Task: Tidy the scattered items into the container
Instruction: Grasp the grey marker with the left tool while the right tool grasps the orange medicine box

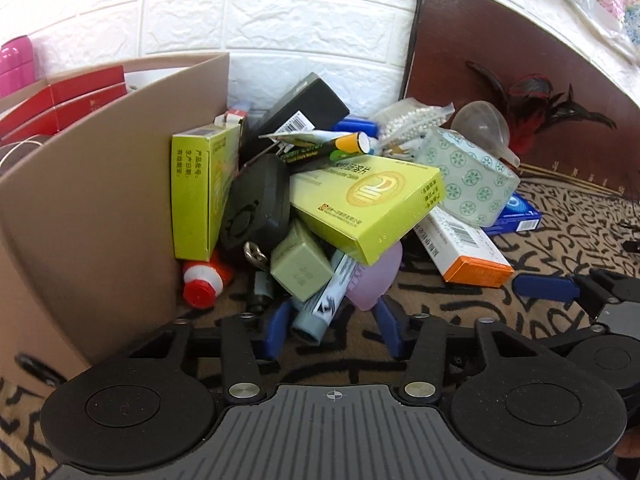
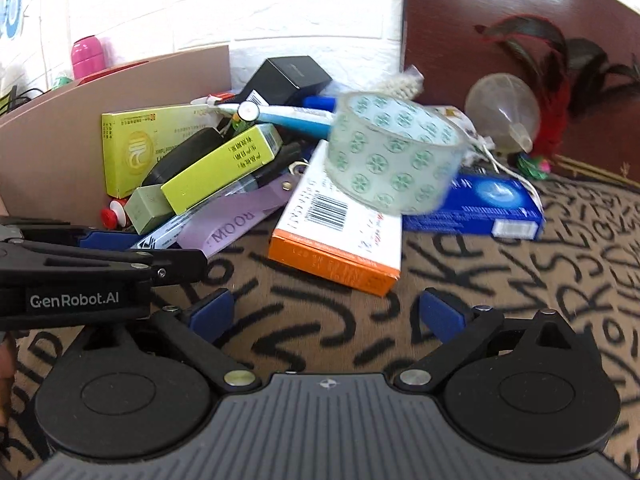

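Observation:
A pile of scattered items lies beside a tan cardboard container (image 1: 100, 184): yellow-green boxes (image 1: 368, 208), a black key fob (image 1: 256, 204), a green block (image 1: 300, 266), a grey-blue tube (image 1: 320, 312), a lilac tag (image 1: 374, 276). My left gripper (image 1: 332, 324) is open around the tube's near end and the tag. A patterned tape roll (image 2: 394, 152) rests on a white-orange box (image 2: 344, 224), next to a blue box (image 2: 480, 204). My right gripper (image 2: 326, 312) is open and empty just before the white-orange box.
The container (image 2: 120, 80) holds red boxes (image 1: 68, 96); a pink bottle (image 2: 86, 54) stands behind it. A brown headboard (image 1: 520, 64) and a clear funnel (image 2: 504, 108) are at the right. The cloth (image 2: 320, 340) has black letter print. The white brick wall (image 1: 280, 20) is behind.

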Demonstrator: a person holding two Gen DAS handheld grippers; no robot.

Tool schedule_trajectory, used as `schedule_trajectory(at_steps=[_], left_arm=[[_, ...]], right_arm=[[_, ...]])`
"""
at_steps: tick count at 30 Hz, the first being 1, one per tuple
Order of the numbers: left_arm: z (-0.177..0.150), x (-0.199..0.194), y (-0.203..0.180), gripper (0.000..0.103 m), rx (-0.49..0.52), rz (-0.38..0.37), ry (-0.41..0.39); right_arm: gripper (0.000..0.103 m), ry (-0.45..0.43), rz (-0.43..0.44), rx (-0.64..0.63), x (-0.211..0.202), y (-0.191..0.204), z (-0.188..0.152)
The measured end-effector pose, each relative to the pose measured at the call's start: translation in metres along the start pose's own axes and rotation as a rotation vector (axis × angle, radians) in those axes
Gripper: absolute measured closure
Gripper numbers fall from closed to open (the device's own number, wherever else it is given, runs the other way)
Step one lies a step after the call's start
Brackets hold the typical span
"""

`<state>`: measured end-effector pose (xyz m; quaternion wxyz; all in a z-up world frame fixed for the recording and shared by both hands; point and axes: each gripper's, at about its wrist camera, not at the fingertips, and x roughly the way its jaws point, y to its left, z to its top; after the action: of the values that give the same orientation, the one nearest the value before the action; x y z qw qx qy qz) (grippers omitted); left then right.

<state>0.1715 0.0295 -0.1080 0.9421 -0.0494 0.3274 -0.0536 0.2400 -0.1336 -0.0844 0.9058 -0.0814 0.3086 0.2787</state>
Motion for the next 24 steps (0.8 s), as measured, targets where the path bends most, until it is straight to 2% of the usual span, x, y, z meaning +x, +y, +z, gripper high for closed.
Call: schedule_trajectory(at_steps=[3, 5, 6, 9, 12, 14, 16, 17, 18, 19, 20, 21, 24], left_arm=[[-0.002, -0.004, 0.006, 0.064, 0.000, -0.043, -0.003], [-0.004, -0.005, 0.006, 0.069, 0.017, -0.033, -0.008], [-0.005, -0.005, 0.005, 0.060, 0.034, -0.022, -0.015], [-0.010, -0.005, 0.005, 0.058, 0.071, -0.015, -0.032], [-0.007, -0.002, 0.002, 0.055, 0.068, -0.005, -0.032], [-0.008, -0.002, 0.001, 0.054, 0.073, -0.005, -0.035], [-0.008, -0.002, 0.003, 0.069, 0.072, 0.000, -0.035], [-0.008, -0.002, 0.005, 0.080, 0.069, 0.005, -0.034], [-0.008, -0.003, 0.006, 0.083, 0.070, 0.003, -0.032], [-0.008, -0.003, 0.007, 0.083, 0.075, -0.002, -0.029], [-0.008, -0.004, 0.007, 0.084, 0.079, -0.005, -0.026], [-0.008, -0.006, 0.007, 0.086, 0.081, -0.009, -0.021], [-0.012, -0.015, 0.005, 0.089, 0.084, -0.026, -0.005]], right_arm=[[0.003, -0.018, 0.020, -0.001, -0.006, 0.000, -0.002], [0.003, -0.023, 0.013, -0.010, -0.010, 0.000, -0.004], [0.004, -0.021, -0.001, -0.010, -0.011, -0.001, -0.005], [0.003, -0.030, -0.049, 0.050, -0.017, -0.013, -0.005], [0.004, -0.046, -0.009, 0.145, -0.016, -0.027, -0.001], [0.003, -0.047, 0.012, 0.154, -0.009, -0.026, 0.004], [0.003, -0.040, 0.009, 0.135, 0.002, -0.021, 0.008], [0.003, -0.037, 0.010, 0.131, 0.008, -0.019, 0.010], [0.004, -0.040, 0.009, 0.135, 0.013, -0.017, 0.011], [0.010, -0.048, -0.003, 0.145, 0.017, -0.017, 0.012], [0.019, -0.054, -0.024, 0.151, 0.019, -0.017, 0.014], [0.032, -0.060, -0.039, 0.149, 0.020, -0.017, 0.015], [0.033, -0.046, -0.041, 0.151, 0.012, -0.016, 0.012]])
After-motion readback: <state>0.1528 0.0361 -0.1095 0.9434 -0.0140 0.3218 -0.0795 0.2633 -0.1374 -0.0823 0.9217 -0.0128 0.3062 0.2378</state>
